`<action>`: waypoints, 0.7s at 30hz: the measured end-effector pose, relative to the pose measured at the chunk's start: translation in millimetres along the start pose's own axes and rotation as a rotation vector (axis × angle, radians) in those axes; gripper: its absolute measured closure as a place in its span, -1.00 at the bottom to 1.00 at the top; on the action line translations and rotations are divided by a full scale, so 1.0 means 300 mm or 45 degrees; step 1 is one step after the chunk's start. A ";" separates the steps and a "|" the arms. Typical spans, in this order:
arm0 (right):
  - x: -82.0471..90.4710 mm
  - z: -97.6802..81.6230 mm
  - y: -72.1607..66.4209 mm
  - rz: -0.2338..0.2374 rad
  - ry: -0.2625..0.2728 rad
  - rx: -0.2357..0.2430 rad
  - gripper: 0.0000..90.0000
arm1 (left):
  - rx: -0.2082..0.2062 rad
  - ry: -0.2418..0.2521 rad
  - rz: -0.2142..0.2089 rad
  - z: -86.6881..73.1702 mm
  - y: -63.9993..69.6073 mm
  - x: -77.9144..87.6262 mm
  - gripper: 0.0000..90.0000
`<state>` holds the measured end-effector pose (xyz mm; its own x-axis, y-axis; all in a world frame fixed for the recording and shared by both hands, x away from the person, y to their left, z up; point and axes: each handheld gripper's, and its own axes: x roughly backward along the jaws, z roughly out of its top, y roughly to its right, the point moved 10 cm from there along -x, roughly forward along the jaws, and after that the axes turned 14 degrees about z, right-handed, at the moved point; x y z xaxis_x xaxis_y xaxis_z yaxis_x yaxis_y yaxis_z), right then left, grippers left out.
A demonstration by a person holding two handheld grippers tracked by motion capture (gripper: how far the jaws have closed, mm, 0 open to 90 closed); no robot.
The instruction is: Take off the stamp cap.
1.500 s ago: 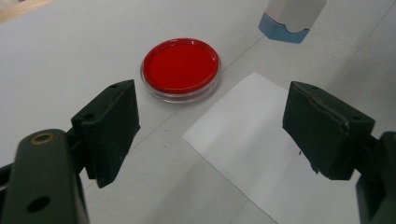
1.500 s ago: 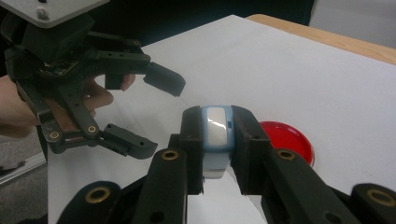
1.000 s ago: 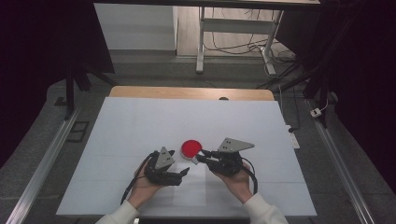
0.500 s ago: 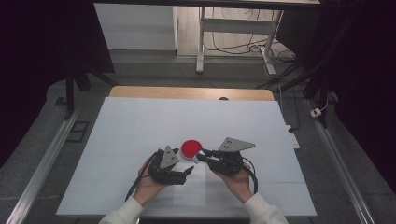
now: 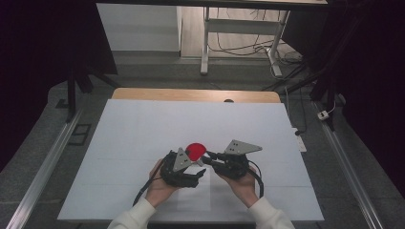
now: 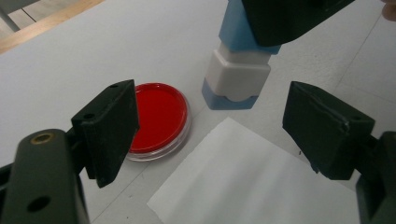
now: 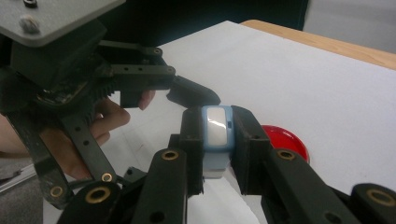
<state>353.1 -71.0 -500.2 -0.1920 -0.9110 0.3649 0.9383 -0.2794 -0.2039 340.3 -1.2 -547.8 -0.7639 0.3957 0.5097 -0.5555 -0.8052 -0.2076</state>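
Observation:
A round red dish (image 5: 195,149) (image 6: 159,116) lies flat on the white table. My right gripper (image 7: 217,140) (image 5: 208,156) is shut on a blue and white block-shaped stamp (image 7: 217,133) (image 6: 237,70), gripping its upper part. The stamp's lower end is at the far corner of a white paper sheet (image 6: 247,182), just right of the dish. My left gripper (image 6: 210,126) (image 5: 199,169) faces the stamp from close by, open, with nothing between its jaws. Its left jaw partly covers the dish in the left gripper view.
The white table (image 5: 143,129) has a wooden strip (image 5: 191,94) along its far edge. The paper sheet (image 5: 193,193) lies between the person's forearms near the front edge. Dark floor, rails and table legs lie beyond.
My left gripper has shifted a little to the right, closer to the right gripper and the stamp. The right gripper and the stamp have stayed put.

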 end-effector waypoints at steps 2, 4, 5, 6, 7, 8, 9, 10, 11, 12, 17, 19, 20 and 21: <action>0.000 0.000 0.000 -0.001 0.005 -0.002 0.67 | -0.008 0.001 0.003 0.000 0.006 -0.007 -0.56; 0.001 0.000 0.002 -0.004 0.006 -0.003 0.67 | -0.012 -0.004 0.006 -0.002 0.012 -0.014 -0.55; 0.001 -0.001 0.003 -0.004 0.006 -0.006 0.67 | -0.016 -0.006 0.006 -0.003 0.016 -0.017 -0.54; 0.002 -0.002 0.004 -0.004 0.006 -0.008 0.67 | -0.014 -0.007 0.008 -0.003 0.020 -0.020 -0.52; 0.001 -0.003 0.006 -0.004 0.006 -0.009 0.67 | -0.021 -0.006 0.007 -0.003 0.023 -0.022 -0.49; 0.001 -0.005 0.007 -0.004 0.002 -0.012 0.67 | -0.027 -0.005 0.011 -0.003 0.027 -0.025 -0.46; 0.000 -0.006 0.008 -0.003 0.004 -0.013 0.67 | -0.035 -0.008 0.014 -0.004 0.030 -0.027 -0.44; -0.001 -0.008 0.009 -0.002 0.005 -0.014 0.67 | -0.037 -0.006 0.016 -0.003 0.033 -0.029 -0.41; -0.002 -0.010 0.008 -0.001 0.002 -0.020 0.67 | -0.043 -0.005 0.019 -0.003 0.035 -0.030 -0.37; -0.003 -0.012 0.008 -0.002 0.000 -0.019 0.67 | -0.050 -0.005 0.022 -0.003 0.037 -0.031 -0.33; -0.001 -0.010 0.009 -0.005 0.009 -0.024 0.67 | -0.066 -0.002 0.035 -0.003 0.039 -0.029 -0.12; 0.001 -0.009 0.010 -0.004 0.016 -0.032 0.67 | -0.065 0.000 0.040 -0.002 0.037 -0.029 -0.07; 0.002 -0.008 0.010 -0.004 0.018 -0.035 0.67 | -0.064 0.001 0.038 -0.001 0.037 -0.029 -0.04; 0.002 -0.008 0.011 -0.004 0.019 -0.037 0.67 | -0.066 0.002 0.044 -0.002 0.036 -0.029 0.00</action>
<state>355.2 -73.3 -502.8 -0.1993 -0.9146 0.3517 0.9291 -0.2905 -0.2289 340.9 -13.1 -554.9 -0.7835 0.3684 0.5003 -0.5448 -0.7946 -0.2680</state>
